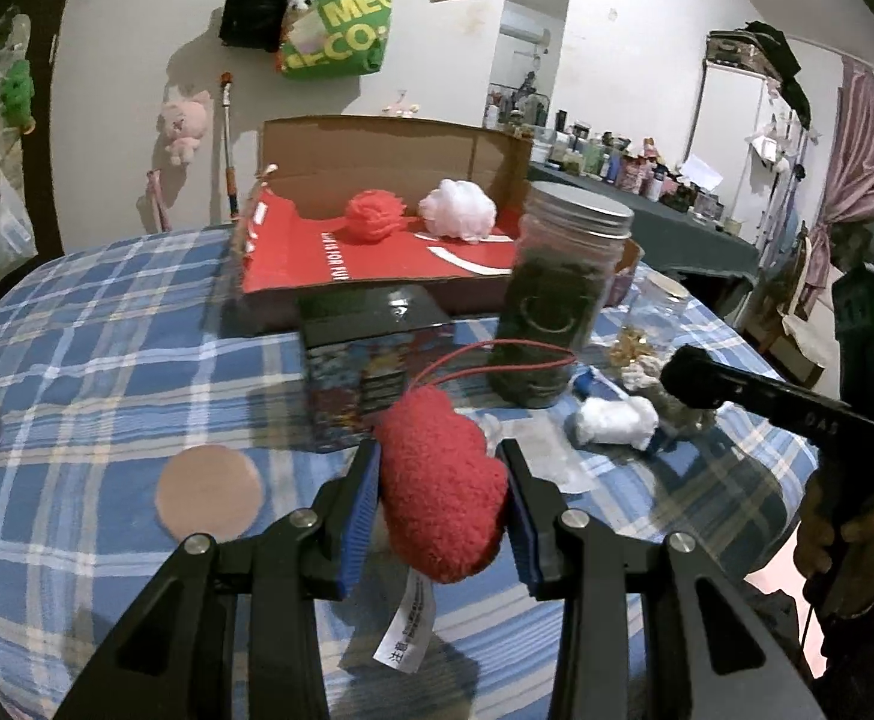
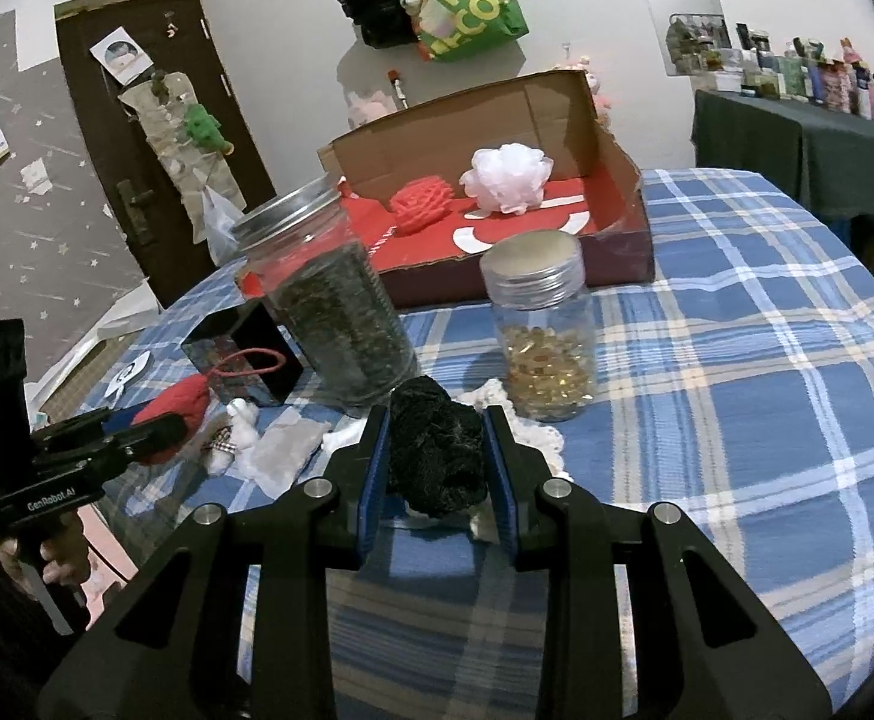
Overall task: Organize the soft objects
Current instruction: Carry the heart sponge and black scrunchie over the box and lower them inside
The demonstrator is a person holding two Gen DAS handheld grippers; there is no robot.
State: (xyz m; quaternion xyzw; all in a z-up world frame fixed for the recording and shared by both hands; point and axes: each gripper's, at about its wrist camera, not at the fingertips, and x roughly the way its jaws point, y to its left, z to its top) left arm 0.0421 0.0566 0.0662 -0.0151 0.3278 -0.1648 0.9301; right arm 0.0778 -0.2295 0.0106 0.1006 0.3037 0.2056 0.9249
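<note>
Gripping a red plush heart [image 1: 443,480] between its blue pads, the left gripper [image 1: 442,498] is holding it above the blue plaid tablecloth [image 1: 95,360]. The right gripper [image 2: 437,462] is pinching a black fuzzy ball [image 2: 437,456] beside the jar of golden capsules [image 2: 542,336]. Beyond both, an open cardboard box [image 2: 617,180] is holding red and white pom-poms.

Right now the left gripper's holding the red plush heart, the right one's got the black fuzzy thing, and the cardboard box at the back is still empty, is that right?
Not quite: the cardboard box isn't empty. The right wrist view shows a red pom-pom and a white pom-pom already inside. The rest holds: the left gripper holds the red plush heart, and the right gripper holds the black fuzzy thing.
</note>
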